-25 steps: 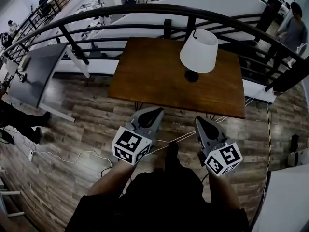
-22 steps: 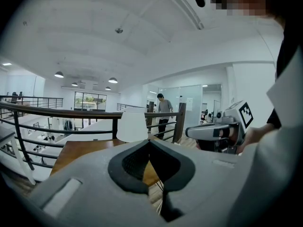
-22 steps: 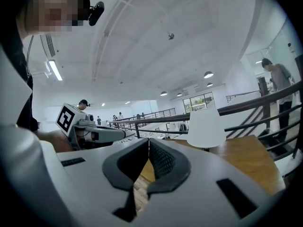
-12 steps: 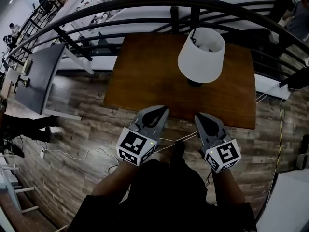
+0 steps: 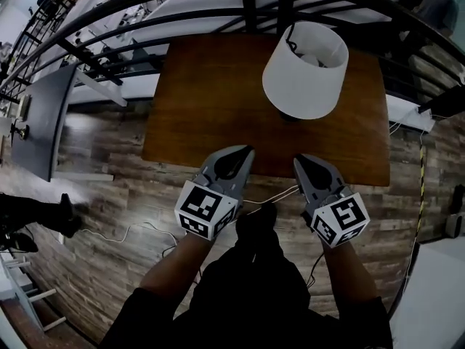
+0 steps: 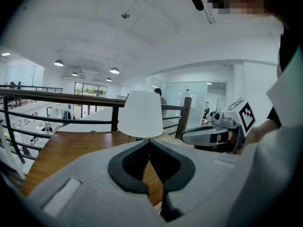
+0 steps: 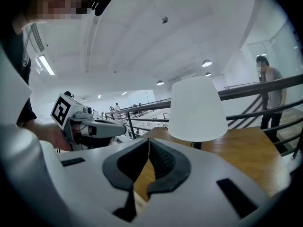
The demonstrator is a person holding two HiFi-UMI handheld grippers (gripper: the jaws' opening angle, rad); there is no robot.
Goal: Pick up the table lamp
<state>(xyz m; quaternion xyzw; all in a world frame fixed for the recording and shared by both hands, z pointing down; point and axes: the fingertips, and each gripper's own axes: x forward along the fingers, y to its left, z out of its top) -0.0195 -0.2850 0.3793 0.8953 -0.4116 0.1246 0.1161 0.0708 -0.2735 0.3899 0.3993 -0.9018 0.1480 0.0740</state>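
Dark rubbery pads pressed tip to tip on both sides, that's the first thing I'd flag: the left gripper (image 6: pixel 149 141) has its jaws closed with nothing between them, and the right gripper (image 7: pixel 148 140) is the same, pinched together and empty. Move out from there and both noses sit side by side, just reaching the near edge of the wooden table (image 5: pixel 211 100), pointing across it and a bit downward. The table lamp (image 5: pixel 305 70) stands on the far right part of that table, upright, its white shade (image 7: pixel 197 109) big in the right gripper view and a little off to the right of that gripper's line. Its dark base (image 5: pixel 290 116) only peeks out under the shade from above. Behind it runs the black railing (image 5: pixel 218 6), close to the lamp's back side. What's changed in the last second: the person has come forward and the hands have dropped. A second ago both grippers hung over the plank floor (image 5: pixel 109 187), well short of the table; now they're at its edge and the lamp looks much nearer. So I'd call this the approach, nothing touched yet. My guess is the jaws need to open before anything happens, and the stem under that shade looks like the sensible place to grab, probably for the right one since it's nearer. Watch the loose cable (image 5: pixel 276 195) on the floor by the table's edge.
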